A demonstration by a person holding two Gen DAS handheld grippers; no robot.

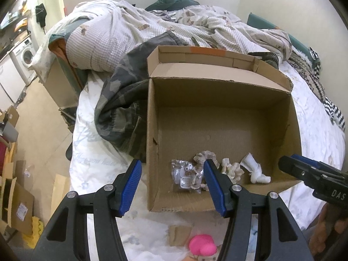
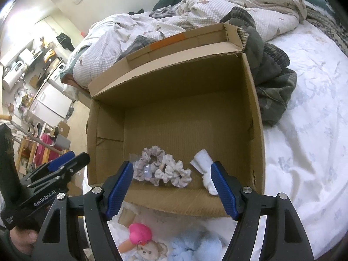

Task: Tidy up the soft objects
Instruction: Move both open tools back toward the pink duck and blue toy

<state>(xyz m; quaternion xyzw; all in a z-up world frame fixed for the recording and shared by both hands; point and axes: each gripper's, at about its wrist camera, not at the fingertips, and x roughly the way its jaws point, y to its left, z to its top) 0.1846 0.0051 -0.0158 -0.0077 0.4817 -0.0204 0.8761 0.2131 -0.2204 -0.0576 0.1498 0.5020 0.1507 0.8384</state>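
Observation:
An open cardboard box [image 1: 217, 117] [image 2: 174, 108] lies on the bed. Inside near its front wall are grey-white scrunchies [image 2: 165, 169] [image 1: 230, 167], a clear plastic packet [image 1: 184, 174] and a knotted white cloth [image 1: 256, 171] [image 2: 206, 171]. My left gripper [image 1: 171, 184] is open and empty above the box's front left corner. My right gripper [image 2: 171, 187] is open and empty above the box's front edge. In front of the box on the bed lie a pink soft toy [image 2: 140, 232] [image 1: 201, 243], a small teddy bear [image 2: 150, 250] and a light blue fluffy item [image 2: 195, 248].
A camouflage garment [image 1: 121, 100] and a crumpled quilt [image 1: 134, 26] lie beside and behind the box. The white bedsheet [image 2: 304, 130] stretches to the right. Cardboard pieces [image 1: 17, 206] and a washing machine [image 1: 25, 54] stand on the floor at left.

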